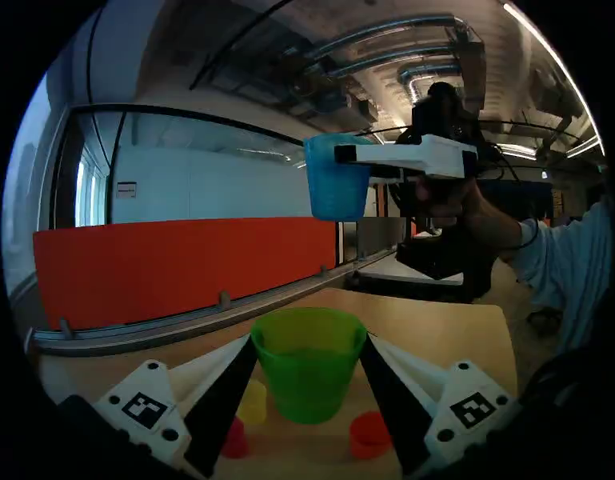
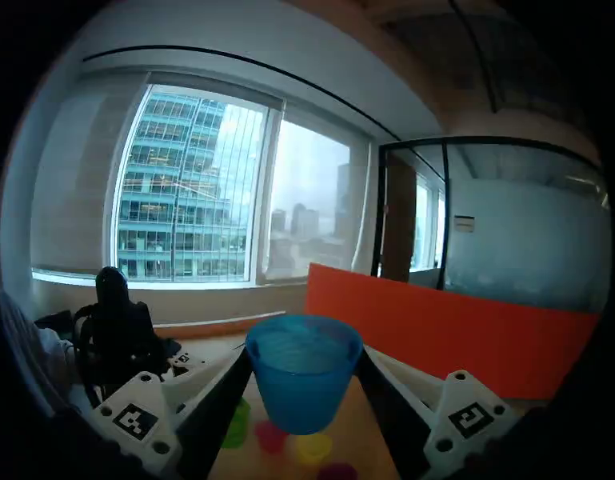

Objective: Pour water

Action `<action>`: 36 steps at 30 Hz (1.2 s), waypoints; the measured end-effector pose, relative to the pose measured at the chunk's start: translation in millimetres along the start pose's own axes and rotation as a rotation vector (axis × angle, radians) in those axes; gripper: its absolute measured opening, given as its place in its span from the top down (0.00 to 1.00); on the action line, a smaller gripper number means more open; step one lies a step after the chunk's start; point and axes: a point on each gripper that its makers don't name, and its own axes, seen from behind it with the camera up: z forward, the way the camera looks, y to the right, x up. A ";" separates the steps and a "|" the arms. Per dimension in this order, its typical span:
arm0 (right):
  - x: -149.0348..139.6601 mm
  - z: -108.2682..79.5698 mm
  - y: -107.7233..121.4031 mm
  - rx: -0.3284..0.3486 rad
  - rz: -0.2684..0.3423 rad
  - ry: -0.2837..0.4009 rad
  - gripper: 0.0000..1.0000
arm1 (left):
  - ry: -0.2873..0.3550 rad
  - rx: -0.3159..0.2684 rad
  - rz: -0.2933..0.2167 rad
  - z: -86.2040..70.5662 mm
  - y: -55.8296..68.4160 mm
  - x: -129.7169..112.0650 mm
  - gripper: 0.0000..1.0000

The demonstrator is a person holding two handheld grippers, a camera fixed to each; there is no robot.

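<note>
Our left gripper (image 1: 307,346) has its jaws pinching the green cup (image 1: 309,388), one finger pressed against each side of its wall just below the rim. The cup stands upright. Our right gripper (image 2: 303,352) has its jaws clamped in the same way on the blue cup (image 2: 303,388), which is upright too. We cannot tell whether either cup holds water, nor whether the green cup rests on the table (image 1: 443,320) or is lifted off it.

In the left gripper view the blue cup hangs high, above the green cup and a little to its right, well apart from it. A hand (image 1: 439,200) with a pale blue sleeve (image 1: 563,256) grips the handle of the right gripper.

Three smaller cups sit on the light wooden table below the green cup. A yellow cup (image 1: 253,400) and a pink cup (image 1: 235,438) are by the left finger, and a red cup (image 1: 369,434) is by the right finger. Along the table's far edge runs an orange partition (image 1: 179,264), with a glass wall behind it.

In the right gripper view we see a large window (image 2: 195,184) beyond the blue cup, with tall buildings outside.
</note>
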 end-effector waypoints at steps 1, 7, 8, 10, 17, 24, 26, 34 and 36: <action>-1.9 -1.8 2.8 -0.005 0.002 -0.001 0.10 | -0.004 0.003 0.002 -0.9 -1.4 -1.4 0.13; -13.3 -13.8 19.1 -0.037 0.017 -0.004 0.09 | -0.023 0.026 0.011 -6.0 -10.5 -8.7 0.13; -15.6 -16.4 21.8 -0.042 0.022 -0.004 0.09 | -0.025 0.030 0.010 -7.0 -12.3 -9.9 0.13; -19.9 -20.9 26.6 -0.051 0.028 -0.006 0.09 | -0.031 0.039 0.009 -9.0 -15.8 -12.4 0.13; -37.7 -37.4 43.8 -0.087 0.026 -0.022 0.09 | -0.055 0.058 0.010 -16.2 -25.5 -22.1 0.13; -51.1 -49.7 53.9 -0.111 0.022 -0.034 0.09 | -0.080 0.064 0.016 -21.8 -27.6 -28.9 0.13; -53.3 -52.2 53.1 -0.108 0.024 -0.035 0.09 | -0.089 0.063 0.017 -22.6 -27.3 -31.7 0.13; -72.4 -58.8 53.7 -0.107 0.035 -0.062 0.09 | -0.137 0.057 0.022 -25.3 -25.8 -46.6 0.13; -80.8 -59.7 53.2 -0.104 0.041 -0.077 0.09 | -0.150 0.056 0.025 -26.0 -25.6 -50.6 0.13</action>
